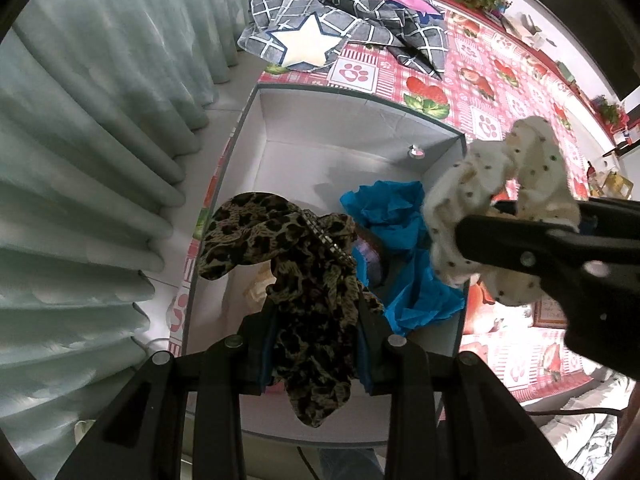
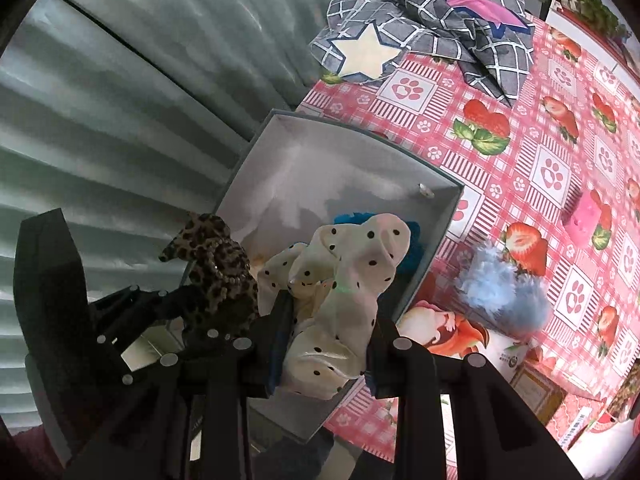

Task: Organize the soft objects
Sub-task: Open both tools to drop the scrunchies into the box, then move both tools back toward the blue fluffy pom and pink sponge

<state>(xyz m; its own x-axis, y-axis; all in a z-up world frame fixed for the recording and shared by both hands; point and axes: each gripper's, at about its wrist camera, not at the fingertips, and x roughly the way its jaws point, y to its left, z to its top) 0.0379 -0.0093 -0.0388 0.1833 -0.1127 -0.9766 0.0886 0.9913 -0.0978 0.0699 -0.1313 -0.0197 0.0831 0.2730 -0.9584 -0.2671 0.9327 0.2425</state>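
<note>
While both grippers' fingers pinch ruffled scrunchies, leopard (image 1: 316,280) left, dotted cream (image 2: 340,292) right, crumpled blue fabric (image 1: 400,240), perhaps satin, fills the box (image 1: 352,120).

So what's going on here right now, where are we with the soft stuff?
Both claws are loaded and poised over the open white box on the strawberry tablecloth. The left claw is shut on a leopard-print scrunchie; the right claw is shut on a cream polka-dot scrunchie. A blue fabric piece already lies in the box. Still out on the table: a fluffy light-blue item and a grey checked cloth with a star.
</note>
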